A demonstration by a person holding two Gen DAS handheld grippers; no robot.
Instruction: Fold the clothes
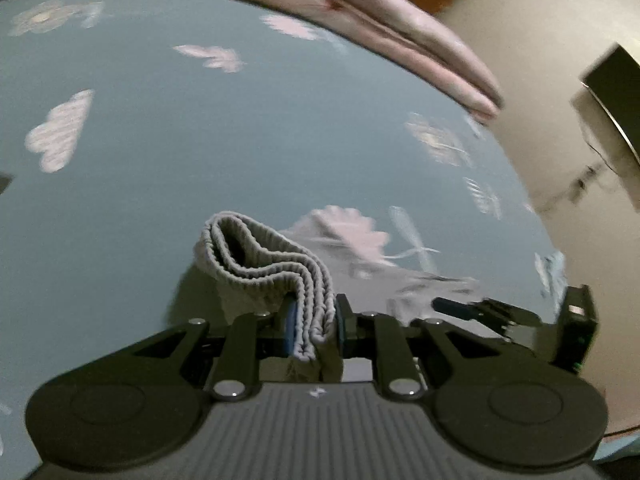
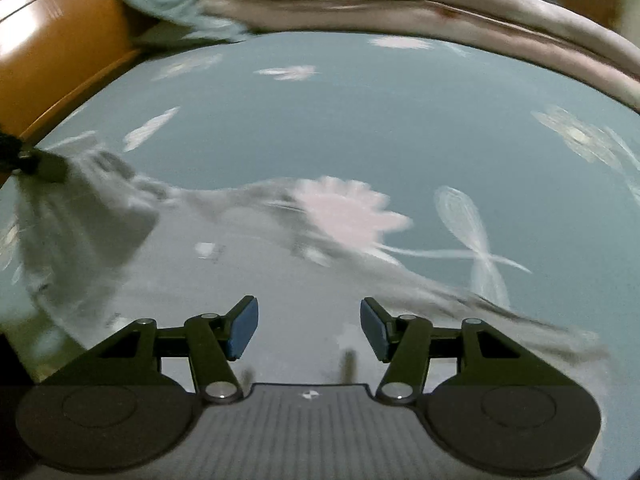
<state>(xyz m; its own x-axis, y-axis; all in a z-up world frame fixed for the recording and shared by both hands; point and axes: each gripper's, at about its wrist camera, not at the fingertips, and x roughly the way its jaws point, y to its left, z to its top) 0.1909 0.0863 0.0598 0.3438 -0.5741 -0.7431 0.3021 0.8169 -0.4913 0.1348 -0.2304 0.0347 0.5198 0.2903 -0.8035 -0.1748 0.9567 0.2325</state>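
A grey garment lies partly spread on the bed, blurred in the right wrist view. Its ribbed elastic waistband is bunched in folds and lifted off the sheet. My left gripper is shut on that waistband, the blue pads pressing the folded band from both sides. At the far left of the right wrist view, the left gripper holds up a raised corner of the cloth. My right gripper hangs open just above the flat grey cloth, with nothing between its blue pads. It also shows low at the right of the left wrist view.
The bed has a teal sheet with pale pink flowers. A folded pink duvet runs along the far side. An orange wooden bed frame is at the left. Beyond the bed's right edge are beige floor and a dark box.
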